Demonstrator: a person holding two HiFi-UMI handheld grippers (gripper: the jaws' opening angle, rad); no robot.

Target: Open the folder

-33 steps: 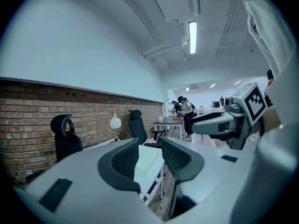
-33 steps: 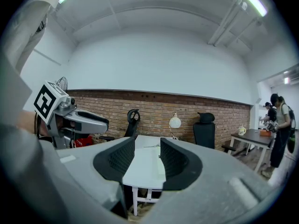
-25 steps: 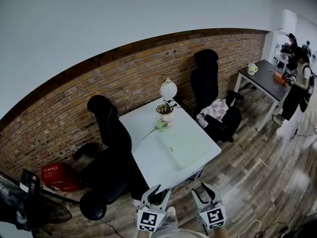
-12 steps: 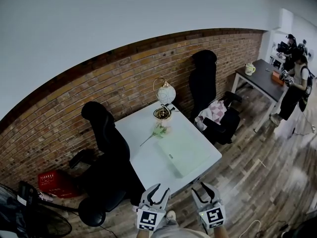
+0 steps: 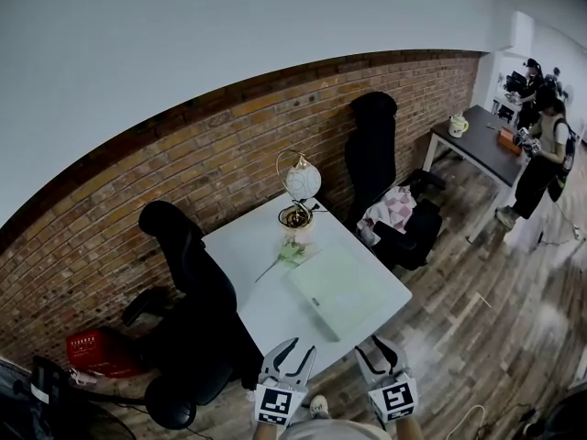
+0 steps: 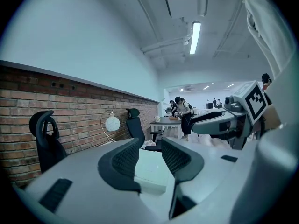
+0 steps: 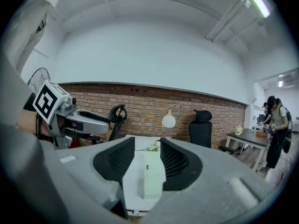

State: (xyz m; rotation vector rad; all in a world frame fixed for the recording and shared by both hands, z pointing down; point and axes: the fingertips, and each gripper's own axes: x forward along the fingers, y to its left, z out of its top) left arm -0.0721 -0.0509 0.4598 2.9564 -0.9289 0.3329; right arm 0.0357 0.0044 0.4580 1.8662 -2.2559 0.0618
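Lower left: red plastic basket. Just right of it, a black high-backed office chair stands at the white square table in frame centre. Left gripper, bottom edge: jaws apart, nothing between them, short of the table. Pale green flat folder lies closed on the table's right half, below a white globe lamp. Right gripper, bottom edge: jaws likewise spread, empty. Upper right: a person beside a dark desk.

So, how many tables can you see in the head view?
2. The white table in the middle, with the folder on it, and a dark table at the far right, with a mug on it. More may lie beyond the frame.
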